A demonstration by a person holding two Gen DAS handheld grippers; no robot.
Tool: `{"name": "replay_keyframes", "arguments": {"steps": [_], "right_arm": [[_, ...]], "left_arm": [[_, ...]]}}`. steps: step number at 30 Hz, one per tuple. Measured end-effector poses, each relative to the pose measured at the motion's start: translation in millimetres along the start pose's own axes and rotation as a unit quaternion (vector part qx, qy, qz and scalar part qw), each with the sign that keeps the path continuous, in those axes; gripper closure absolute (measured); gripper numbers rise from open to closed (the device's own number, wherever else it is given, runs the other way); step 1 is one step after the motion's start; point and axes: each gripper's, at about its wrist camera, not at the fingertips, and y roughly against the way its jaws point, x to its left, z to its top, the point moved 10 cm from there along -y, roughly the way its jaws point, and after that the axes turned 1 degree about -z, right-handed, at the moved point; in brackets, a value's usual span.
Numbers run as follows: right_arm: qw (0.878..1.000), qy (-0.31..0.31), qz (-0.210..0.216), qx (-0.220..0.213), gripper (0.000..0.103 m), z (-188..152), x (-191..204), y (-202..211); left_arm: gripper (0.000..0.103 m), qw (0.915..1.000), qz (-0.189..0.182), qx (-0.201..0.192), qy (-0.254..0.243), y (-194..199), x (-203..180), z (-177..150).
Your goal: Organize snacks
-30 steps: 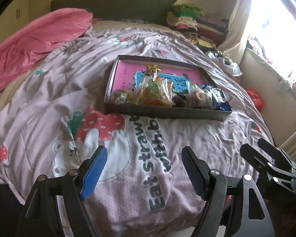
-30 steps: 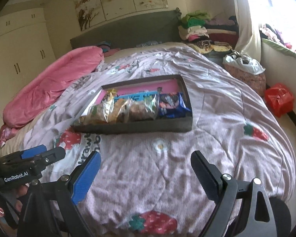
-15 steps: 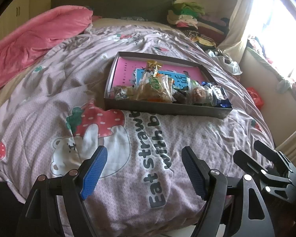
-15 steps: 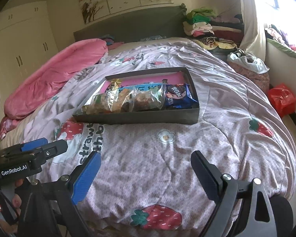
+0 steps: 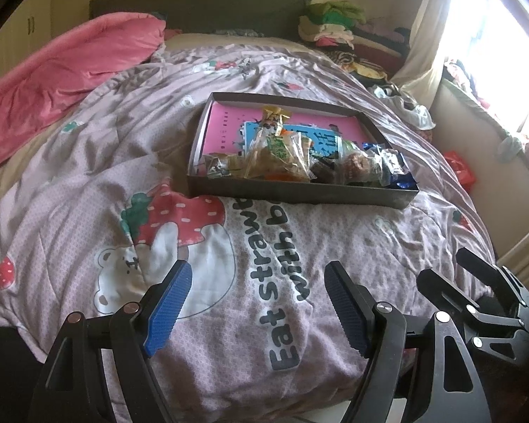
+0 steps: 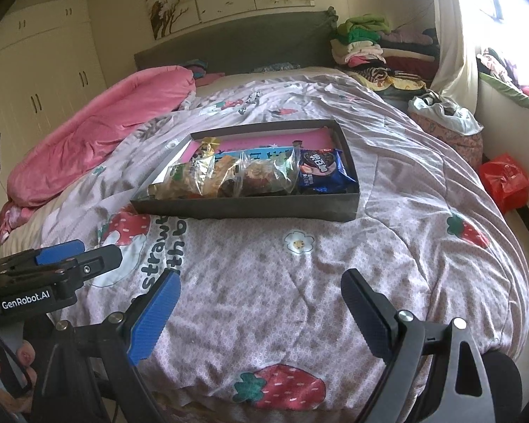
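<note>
A shallow dark box [image 5: 299, 194] [image 6: 250, 208] sits on the bed, holding several snack packets lined along its near wall. These include clear bags of snacks [image 5: 282, 158] [image 6: 264, 172] and a blue cookie packet [image 6: 321, 171] [image 5: 393, 165] at the right end. A pink and blue book [image 5: 225, 130] lies under them. My left gripper [image 5: 257, 299] is open and empty, above the quilt, well short of the box. My right gripper [image 6: 261, 303] is open and empty, also short of the box.
The box lies on a lilac strawberry-print quilt [image 5: 105, 183] [image 6: 423, 232]. A pink duvet [image 5: 63, 70] is bunched at the far left. Folded clothes [image 6: 363, 42] are stacked by the headboard. A red bag [image 6: 508, 179] sits on the floor at the right, by the window wall.
Both grippers have tilted down and drawn a little closer over the bed, so the box sits lower in each view. Both stayed open and empty.
</note>
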Motion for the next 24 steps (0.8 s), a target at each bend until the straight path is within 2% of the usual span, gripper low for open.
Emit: {"name": "replay_keyframes", "arguments": {"steps": [24], "right_arm": [[1.000, -0.002, 0.001, 0.005, 0.011, -2.6, -2.2, -2.6]], "left_arm": [[0.024, 0.9999, 0.009, 0.010, -0.005, -4.1, -0.8, -2.5]]}}
